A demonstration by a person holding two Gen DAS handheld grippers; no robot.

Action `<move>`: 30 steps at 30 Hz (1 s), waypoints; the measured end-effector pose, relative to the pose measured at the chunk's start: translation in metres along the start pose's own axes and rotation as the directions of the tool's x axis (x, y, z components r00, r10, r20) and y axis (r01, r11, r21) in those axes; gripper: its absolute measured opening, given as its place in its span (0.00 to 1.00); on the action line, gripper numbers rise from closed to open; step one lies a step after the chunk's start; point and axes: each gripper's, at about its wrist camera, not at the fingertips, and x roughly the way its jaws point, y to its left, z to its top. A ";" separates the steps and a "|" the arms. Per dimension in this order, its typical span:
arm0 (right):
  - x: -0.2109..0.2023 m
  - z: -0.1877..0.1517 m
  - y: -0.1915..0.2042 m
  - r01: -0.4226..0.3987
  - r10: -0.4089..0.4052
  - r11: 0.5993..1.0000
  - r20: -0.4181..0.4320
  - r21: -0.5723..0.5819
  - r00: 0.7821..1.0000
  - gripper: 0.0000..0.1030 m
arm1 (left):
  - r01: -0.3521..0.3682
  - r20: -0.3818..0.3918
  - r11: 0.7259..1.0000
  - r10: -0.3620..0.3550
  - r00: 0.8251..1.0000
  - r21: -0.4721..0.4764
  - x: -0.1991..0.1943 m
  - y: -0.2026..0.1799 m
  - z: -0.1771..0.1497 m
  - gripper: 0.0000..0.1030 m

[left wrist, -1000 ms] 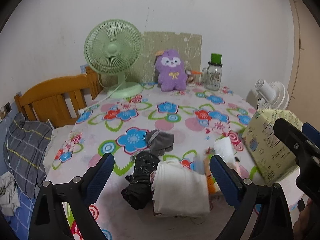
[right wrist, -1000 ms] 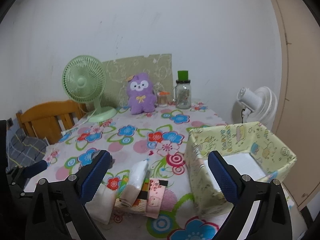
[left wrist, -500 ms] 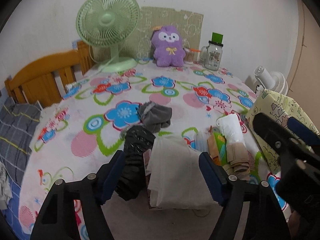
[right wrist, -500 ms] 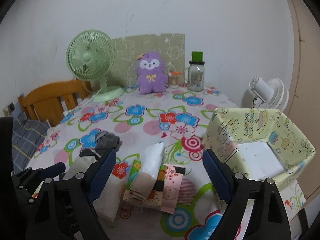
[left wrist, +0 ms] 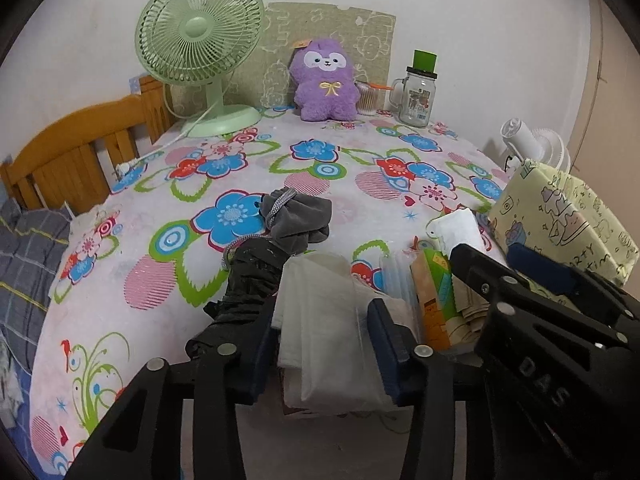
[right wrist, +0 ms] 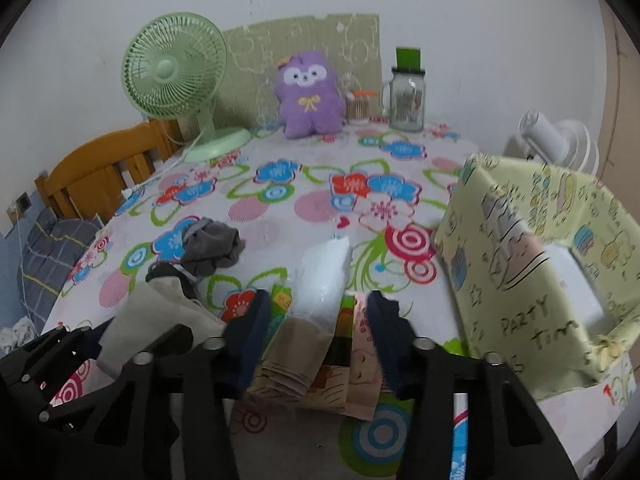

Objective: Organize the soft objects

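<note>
A white packet of folded cloth (left wrist: 324, 320) lies at the table's near edge, between the fingers of my left gripper (left wrist: 320, 344), which is open around it. A black bundle (left wrist: 252, 280) and a grey sock bundle (left wrist: 296, 220) lie left of it. My right gripper (right wrist: 314, 340) is open around a pile of packaged socks (right wrist: 304, 364) topped by a white packet (right wrist: 324, 280). The yellow fabric box (right wrist: 540, 248) stands to the right, with a white item inside.
A green fan (left wrist: 200, 40), a purple plush (left wrist: 324, 80) and a glass jar (left wrist: 416, 96) stand at the back of the flower-print table (left wrist: 320, 160). A wooden bed frame (left wrist: 72, 152) is at the left, a white fan (right wrist: 556, 140) at the right.
Both grippers have moved down and forward to the piles at the near edge. Their jaws have narrowed around the white cloth packet and the sock packages.
</note>
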 end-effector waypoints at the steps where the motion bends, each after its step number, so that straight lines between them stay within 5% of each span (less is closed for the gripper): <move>1: 0.002 0.000 0.000 -0.007 0.007 1.000 -0.008 0.002 1.000 0.39 | -0.005 0.003 1.000 0.005 1.000 0.008 0.000 -0.001 0.000 0.39; 4: 0.006 -0.001 0.003 0.002 -0.002 1.000 -0.022 -0.020 1.000 0.30 | -0.010 0.015 1.000 0.010 1.000 0.018 -0.001 -0.002 0.001 0.34; 30: -0.016 0.000 -0.001 -0.018 0.018 1.000 0.008 -0.020 1.000 0.20 | 0.027 0.050 0.999 -0.028 0.998 0.026 -0.016 -0.013 0.010 0.11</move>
